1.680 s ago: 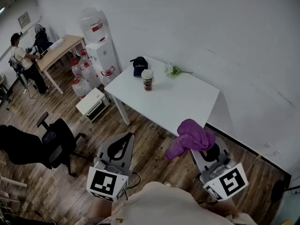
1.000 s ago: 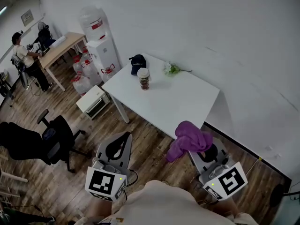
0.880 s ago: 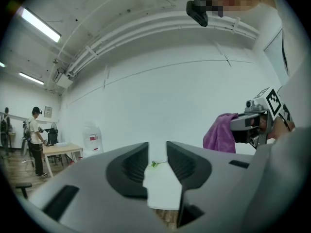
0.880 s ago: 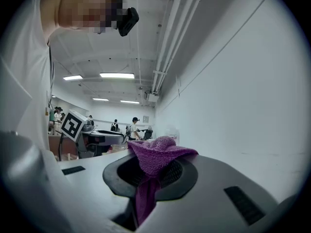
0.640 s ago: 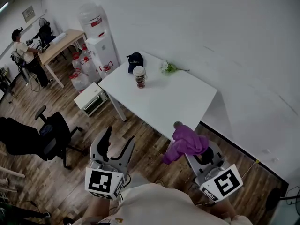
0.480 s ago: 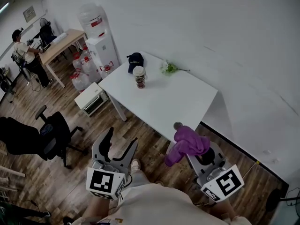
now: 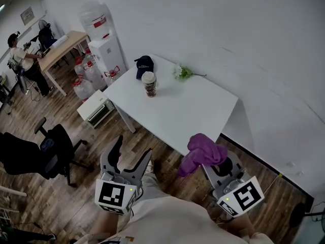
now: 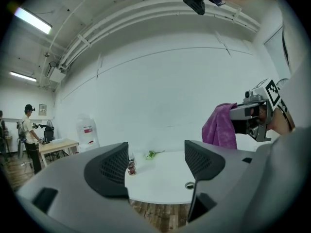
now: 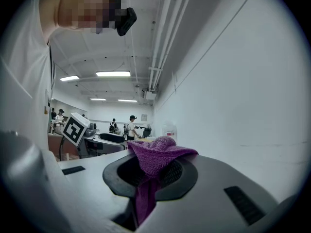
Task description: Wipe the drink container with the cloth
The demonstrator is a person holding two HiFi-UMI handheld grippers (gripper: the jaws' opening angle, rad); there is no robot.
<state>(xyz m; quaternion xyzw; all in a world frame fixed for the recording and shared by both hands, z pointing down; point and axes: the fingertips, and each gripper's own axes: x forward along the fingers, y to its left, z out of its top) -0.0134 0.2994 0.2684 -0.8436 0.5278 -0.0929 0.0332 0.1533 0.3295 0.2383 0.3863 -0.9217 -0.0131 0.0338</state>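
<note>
Left gripper [image 7: 133,149]: jaws have just been opening, now apart, nothing between them. Right gripper [image 9: 149,170]: jaws clamped on the purple cloth [image 7: 204,149]. Drink container [image 7: 149,83] stands upright on the white table [image 7: 198,113], well apart from both.

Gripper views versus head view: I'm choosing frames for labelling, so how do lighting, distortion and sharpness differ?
Left gripper view: heavy fisheye bows the white wall, corners black, the ceiling strip light blown out. Right gripper view: same fisheye; the purple terry cloth is sharp, background people tiny. Head view: dim, even light, milder distortion; the lidded patterned drink cup is small but distinct.
</note>
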